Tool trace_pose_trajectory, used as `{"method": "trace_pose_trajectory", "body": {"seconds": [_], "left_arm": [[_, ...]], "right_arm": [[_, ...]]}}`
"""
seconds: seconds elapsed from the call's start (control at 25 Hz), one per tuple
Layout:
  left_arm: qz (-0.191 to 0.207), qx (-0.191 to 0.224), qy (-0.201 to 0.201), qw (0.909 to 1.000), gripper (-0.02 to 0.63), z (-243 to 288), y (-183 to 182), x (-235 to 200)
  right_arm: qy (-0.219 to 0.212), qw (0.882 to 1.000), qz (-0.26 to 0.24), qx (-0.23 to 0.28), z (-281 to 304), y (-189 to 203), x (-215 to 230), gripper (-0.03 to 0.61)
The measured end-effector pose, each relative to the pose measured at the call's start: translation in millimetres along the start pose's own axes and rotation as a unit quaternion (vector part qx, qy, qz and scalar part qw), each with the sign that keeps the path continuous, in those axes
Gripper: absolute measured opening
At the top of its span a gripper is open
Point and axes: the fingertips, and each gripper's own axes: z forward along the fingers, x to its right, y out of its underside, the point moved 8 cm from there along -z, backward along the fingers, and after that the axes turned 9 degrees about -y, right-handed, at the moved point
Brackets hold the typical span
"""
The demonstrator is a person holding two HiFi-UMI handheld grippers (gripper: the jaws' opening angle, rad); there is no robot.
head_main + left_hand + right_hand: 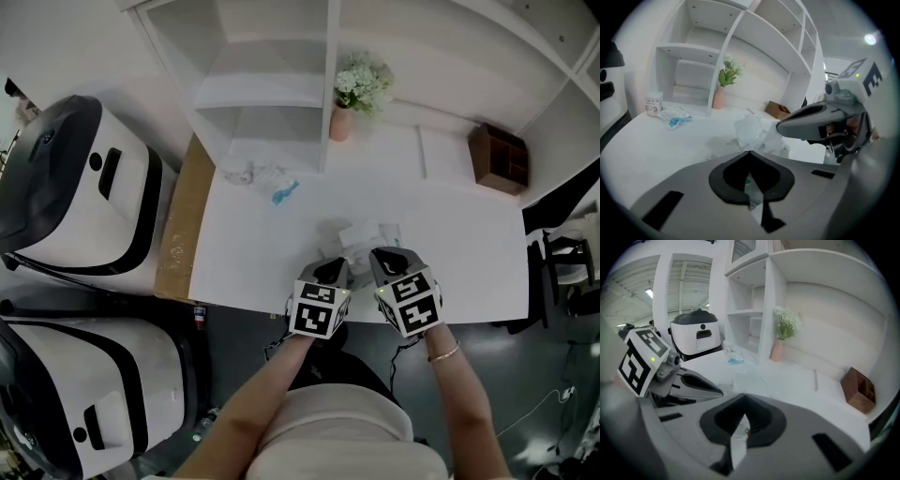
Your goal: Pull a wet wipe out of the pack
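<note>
The wet wipe pack [361,239] lies crumpled and white near the front of the white table [253,253], between my two grippers. Its clear rounded flap [749,127] stands open. My left gripper [333,267] is shut on the pack's near edge, where white film with a green spot [749,183] shows between the jaws. My right gripper [386,255] sits beside it on the right, raised slightly. It is shut on a narrow white strip [737,444] that looks like a wipe. In the left gripper view the right gripper [780,127] hangs just over the pack.
A pink vase of white flowers [343,120] and a white shelf unit [272,84] stand at the back. A brown wooden box [497,157] sits far right. Crumpled wrappers with blue print [272,183] and a small jar [654,104] lie back left. Two white-and-black machines [75,187] stand left of the table.
</note>
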Motion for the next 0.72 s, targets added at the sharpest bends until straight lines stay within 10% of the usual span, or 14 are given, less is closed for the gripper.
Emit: {"method": "trace_pose_trajectory", "body": {"seconds": [0.72], "left_arm": [[0.021, -0.008, 0.01, 0.9997, -0.006, 0, -2, -1]], "right_arm": [[0.042, 0.988, 0.074, 0.125, -48, -25, 1, 0.005]]}}
